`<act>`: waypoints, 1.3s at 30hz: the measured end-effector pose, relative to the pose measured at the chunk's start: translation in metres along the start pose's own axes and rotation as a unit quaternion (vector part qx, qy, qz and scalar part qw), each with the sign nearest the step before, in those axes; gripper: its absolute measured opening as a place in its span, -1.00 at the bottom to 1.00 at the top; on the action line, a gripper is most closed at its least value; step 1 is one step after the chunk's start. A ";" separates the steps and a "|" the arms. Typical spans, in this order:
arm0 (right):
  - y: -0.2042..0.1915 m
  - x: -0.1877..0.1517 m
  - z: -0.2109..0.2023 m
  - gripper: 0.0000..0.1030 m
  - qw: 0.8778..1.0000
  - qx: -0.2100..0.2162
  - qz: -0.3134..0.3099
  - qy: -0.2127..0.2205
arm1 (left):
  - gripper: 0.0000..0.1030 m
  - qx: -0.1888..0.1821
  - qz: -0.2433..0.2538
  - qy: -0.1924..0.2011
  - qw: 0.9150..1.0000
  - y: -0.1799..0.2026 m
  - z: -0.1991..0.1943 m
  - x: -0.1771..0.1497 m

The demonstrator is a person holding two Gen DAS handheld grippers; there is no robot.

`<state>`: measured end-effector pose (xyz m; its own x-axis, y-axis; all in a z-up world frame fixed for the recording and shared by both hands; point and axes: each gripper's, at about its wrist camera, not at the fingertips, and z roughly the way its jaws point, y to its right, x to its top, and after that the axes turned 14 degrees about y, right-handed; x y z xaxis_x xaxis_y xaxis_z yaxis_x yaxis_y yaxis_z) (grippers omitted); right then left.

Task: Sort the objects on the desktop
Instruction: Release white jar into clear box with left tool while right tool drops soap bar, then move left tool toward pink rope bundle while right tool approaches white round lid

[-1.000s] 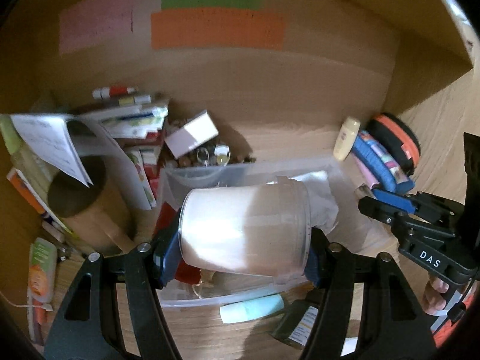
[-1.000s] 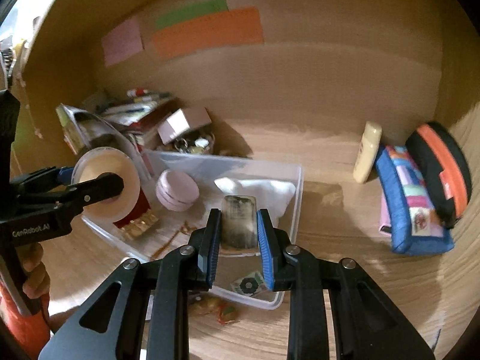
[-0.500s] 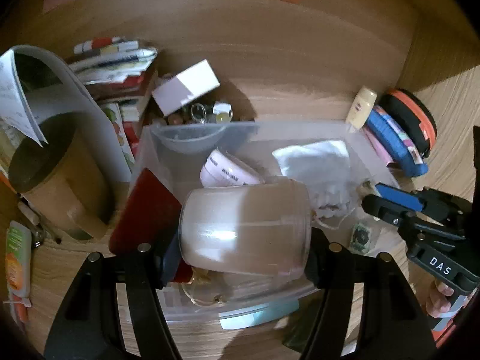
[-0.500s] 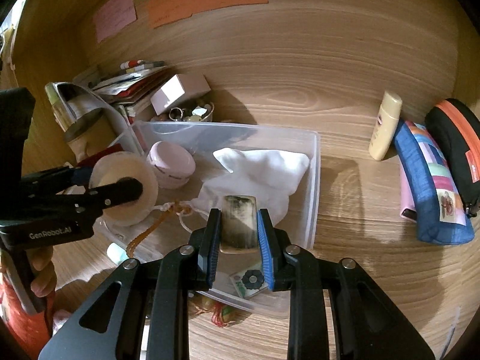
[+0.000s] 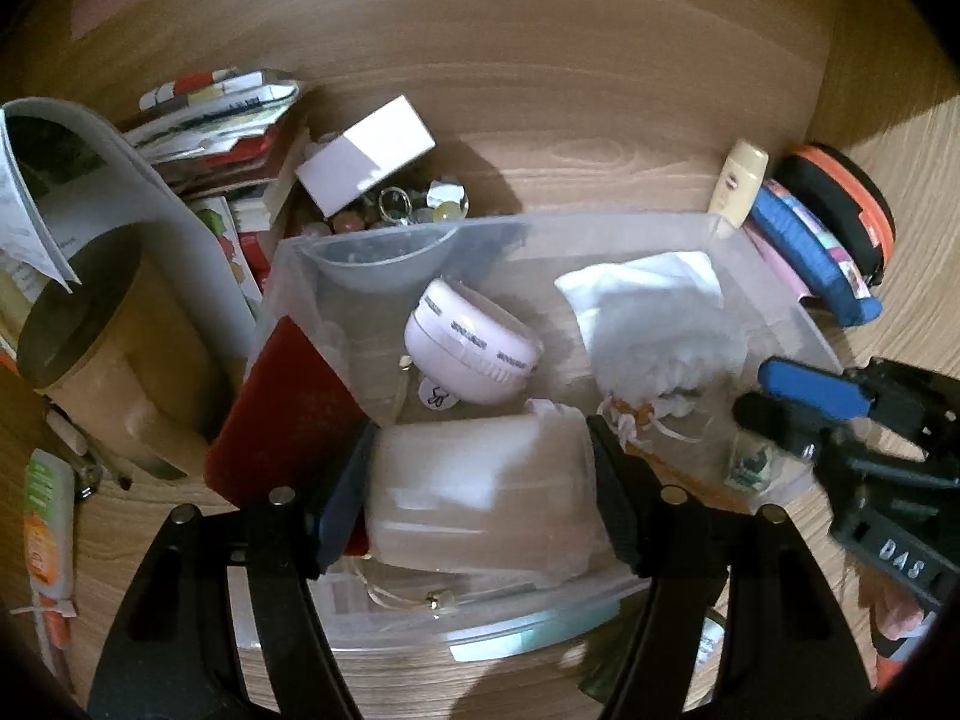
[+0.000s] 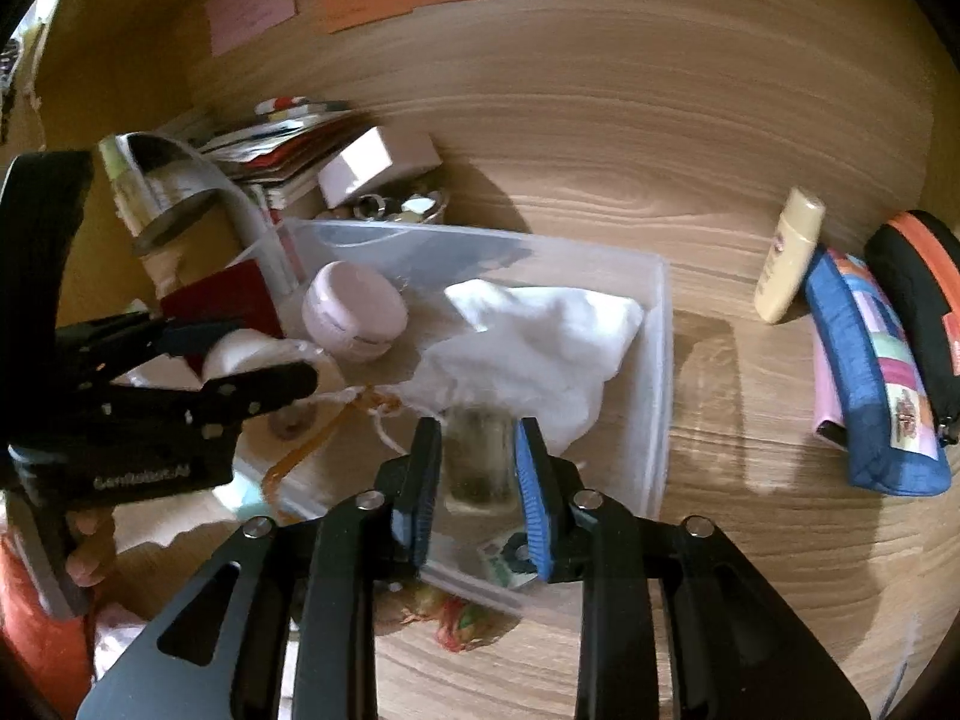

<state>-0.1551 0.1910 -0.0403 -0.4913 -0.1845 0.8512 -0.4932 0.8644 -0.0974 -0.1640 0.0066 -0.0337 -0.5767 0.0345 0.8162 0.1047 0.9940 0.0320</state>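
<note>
My left gripper is shut on a frosted white jar and holds it low inside the clear plastic bin, at its near left. The left gripper also shows in the right wrist view. My right gripper is shut on a small glass bottle over the bin's near right part. It also shows in the left wrist view. In the bin lie a pink round case, a white cloth pouch and a red box.
Books and papers, a white box and small trinkets crowd the back left. A tan cup stands left. A cream bottle, blue pouch and black-orange case lie right.
Both grippers have moved down into the bin with their loads. The jar now sits lower, near the bin's floor, and the glass bottle is closer to the white pouch.
</note>
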 end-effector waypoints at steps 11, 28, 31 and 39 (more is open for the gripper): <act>-0.004 0.002 -0.007 0.08 1.000 -0.007 -0.019 0.023 | 0.54 -0.012 0.001 0.046 0.999 -0.003 -0.026 0.010; -0.025 0.006 -0.057 0.53 0.996 -0.029 -0.057 0.058 | 0.82 0.006 0.018 0.102 0.995 0.001 -0.095 0.005; -0.029 0.002 -0.069 0.54 0.996 -0.028 -0.058 0.062 | 0.87 0.008 0.026 0.108 0.994 0.003 -0.110 -0.002; -0.039 -0.017 -0.098 0.59 0.996 -0.030 -0.056 0.067 | 0.89 0.007 0.030 0.105 0.994 0.001 -0.141 -0.023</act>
<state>-0.0570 0.2060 0.0001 -0.3336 -0.2201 0.9167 -0.4942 0.8689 0.0288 -0.0365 -0.0080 0.0288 -0.3877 0.0725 0.9190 0.1221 0.9922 -0.0267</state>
